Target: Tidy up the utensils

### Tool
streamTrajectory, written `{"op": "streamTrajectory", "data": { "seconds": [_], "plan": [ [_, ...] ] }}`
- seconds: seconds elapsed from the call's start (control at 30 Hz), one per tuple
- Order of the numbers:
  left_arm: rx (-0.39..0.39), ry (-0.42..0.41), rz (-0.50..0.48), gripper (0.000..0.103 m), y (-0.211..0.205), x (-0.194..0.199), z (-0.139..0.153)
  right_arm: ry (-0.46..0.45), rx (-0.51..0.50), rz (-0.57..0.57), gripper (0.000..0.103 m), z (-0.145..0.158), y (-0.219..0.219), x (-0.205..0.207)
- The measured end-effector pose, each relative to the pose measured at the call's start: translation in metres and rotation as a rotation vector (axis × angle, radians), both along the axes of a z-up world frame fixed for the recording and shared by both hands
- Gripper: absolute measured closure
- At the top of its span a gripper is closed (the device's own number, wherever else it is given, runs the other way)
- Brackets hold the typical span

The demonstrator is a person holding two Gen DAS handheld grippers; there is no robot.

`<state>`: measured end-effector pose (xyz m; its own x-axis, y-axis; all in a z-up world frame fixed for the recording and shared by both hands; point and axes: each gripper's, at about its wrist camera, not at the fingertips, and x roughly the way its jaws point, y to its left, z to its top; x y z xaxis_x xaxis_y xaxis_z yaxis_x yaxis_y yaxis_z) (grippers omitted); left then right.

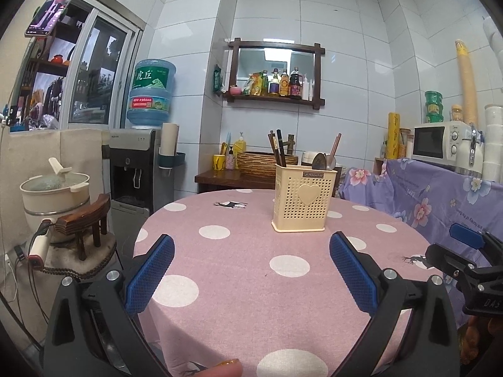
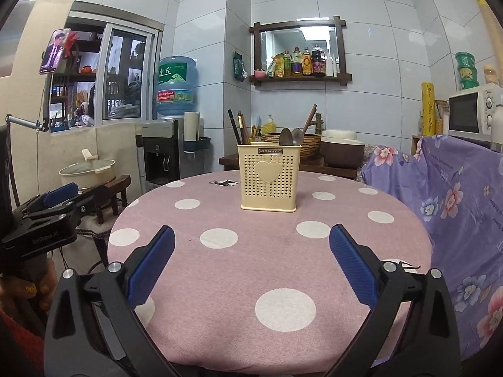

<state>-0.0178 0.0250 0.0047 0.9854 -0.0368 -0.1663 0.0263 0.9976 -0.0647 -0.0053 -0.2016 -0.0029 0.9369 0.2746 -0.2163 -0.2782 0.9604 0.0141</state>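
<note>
While both grippers hover low over the near edge of the round table [image 1: 239, 282], the left gripper [image 1: 251, 270] has its blue pads wide apart and holds nothing. Further back, near the middle, stands the cream utensil holder [image 1: 302, 198] with chopsticks [image 1: 278, 149] and spoons [image 1: 322, 161] upright inside. The right gripper [image 2: 251, 267] is spread apart too, also empty.

Pink white-dotted tablecloth [image 2: 251, 267] — cream heart-fronted holder [image 2: 268, 180] — blue-padded black tool [image 2: 251, 260].
</note>
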Motion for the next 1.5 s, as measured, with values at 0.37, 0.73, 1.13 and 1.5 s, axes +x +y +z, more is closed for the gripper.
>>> {"op": "streamTrajectory", "data": {
  "seconds": [0.37,0.73,1.13,1.5],
  "plan": [
    [0.013,0.001,-0.002,0.005,-0.0036,-0.0017,-0.0021,0.000,-0.001,-0.009,0.006,0.0004,-0.0032,0.0011],
    [0.018,0.008,-0.017,0.005,-0.0049,-0.0020,-0.0038,0.007,0.000,-0.011,0.006,-0.0009,-0.0035,0.0026],
    [0.014,0.016,-0.031,0.005,-0.0043,-0.0016,-0.0039,0.009,-0.002,-0.010,0.006,-0.0020,-0.0029,0.0038],
    [0.007,0.014,-0.048,0.005,-0.0007,-0.0025,-0.0046,0.015,-0.002,-0.013,0.006,-0.0045,-0.0010,0.0045]
  ]
}}
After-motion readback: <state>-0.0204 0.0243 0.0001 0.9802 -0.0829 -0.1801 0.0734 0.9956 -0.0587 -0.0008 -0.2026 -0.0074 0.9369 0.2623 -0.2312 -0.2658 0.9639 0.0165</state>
